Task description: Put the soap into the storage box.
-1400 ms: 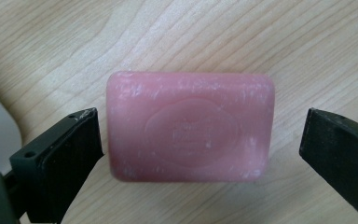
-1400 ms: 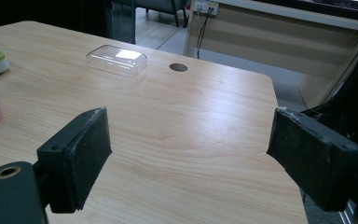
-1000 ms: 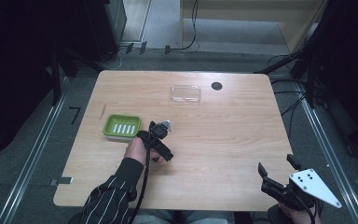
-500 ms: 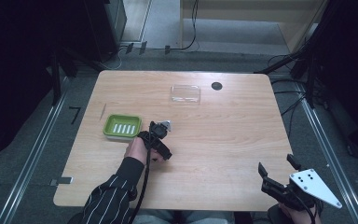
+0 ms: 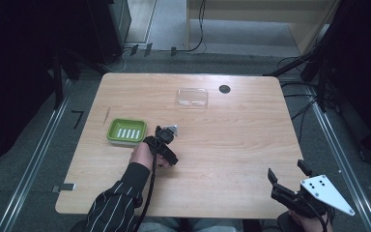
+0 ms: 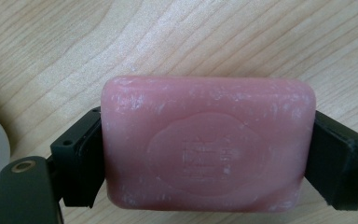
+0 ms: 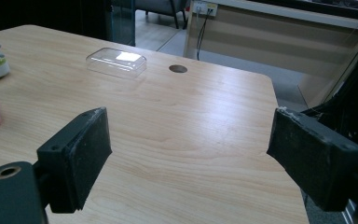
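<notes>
I am gripping the pink soap bar (image 6: 208, 145) by its two ends in my left gripper (image 5: 163, 141), just right of the green soap dish (image 5: 126, 131), which looks empty, though it is small from above. Next I am probably carrying the soap over its rim and releasing. My right gripper (image 5: 286, 189) is hanging released at the near right corner. The clear lid (image 5: 192, 96) is lying far off.

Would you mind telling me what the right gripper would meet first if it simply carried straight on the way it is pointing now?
Probably nothing close: the right gripper is open over bare table. The clear plastic lid sits far ahead and off to the left, so it would likely be missed, though depth is hard to judge.
</notes>
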A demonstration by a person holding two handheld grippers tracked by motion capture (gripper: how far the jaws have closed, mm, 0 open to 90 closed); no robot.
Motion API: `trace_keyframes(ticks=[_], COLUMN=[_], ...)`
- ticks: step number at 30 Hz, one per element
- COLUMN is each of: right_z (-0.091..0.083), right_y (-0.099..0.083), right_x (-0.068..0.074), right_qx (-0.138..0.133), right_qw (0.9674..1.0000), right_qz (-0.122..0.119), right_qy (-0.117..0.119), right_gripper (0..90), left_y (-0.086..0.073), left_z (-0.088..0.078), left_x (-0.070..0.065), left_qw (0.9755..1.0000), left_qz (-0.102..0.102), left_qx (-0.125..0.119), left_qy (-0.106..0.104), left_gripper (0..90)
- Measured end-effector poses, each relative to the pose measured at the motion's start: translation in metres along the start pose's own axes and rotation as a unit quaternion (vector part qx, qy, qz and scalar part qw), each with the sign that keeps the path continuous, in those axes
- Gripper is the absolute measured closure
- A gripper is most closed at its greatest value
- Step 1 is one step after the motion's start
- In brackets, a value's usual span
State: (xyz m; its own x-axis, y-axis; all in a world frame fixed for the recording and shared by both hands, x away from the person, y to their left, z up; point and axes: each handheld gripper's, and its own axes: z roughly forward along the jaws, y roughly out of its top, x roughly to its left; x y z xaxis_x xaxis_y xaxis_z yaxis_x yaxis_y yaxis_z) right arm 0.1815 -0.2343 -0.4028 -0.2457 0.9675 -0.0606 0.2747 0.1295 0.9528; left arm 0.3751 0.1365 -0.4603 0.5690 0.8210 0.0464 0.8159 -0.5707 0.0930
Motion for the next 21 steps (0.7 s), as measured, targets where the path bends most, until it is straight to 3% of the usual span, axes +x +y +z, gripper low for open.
trace_keyframes(ticks=[21], right_z=[-0.0004], right_y=[-0.0002], right_x=[-0.0004], right_qx=[-0.001], right_qw=[1.0], right_qz=[0.002], right_qy=[0.001], right_gripper=[13.5], left_y=[-0.0024], left_z=[-0.0066], left_x=[-0.0017], left_qw=[0.9999], left_qz=[0.01], left_qx=[-0.002], left_qy=[0.0], left_gripper=[13.8])
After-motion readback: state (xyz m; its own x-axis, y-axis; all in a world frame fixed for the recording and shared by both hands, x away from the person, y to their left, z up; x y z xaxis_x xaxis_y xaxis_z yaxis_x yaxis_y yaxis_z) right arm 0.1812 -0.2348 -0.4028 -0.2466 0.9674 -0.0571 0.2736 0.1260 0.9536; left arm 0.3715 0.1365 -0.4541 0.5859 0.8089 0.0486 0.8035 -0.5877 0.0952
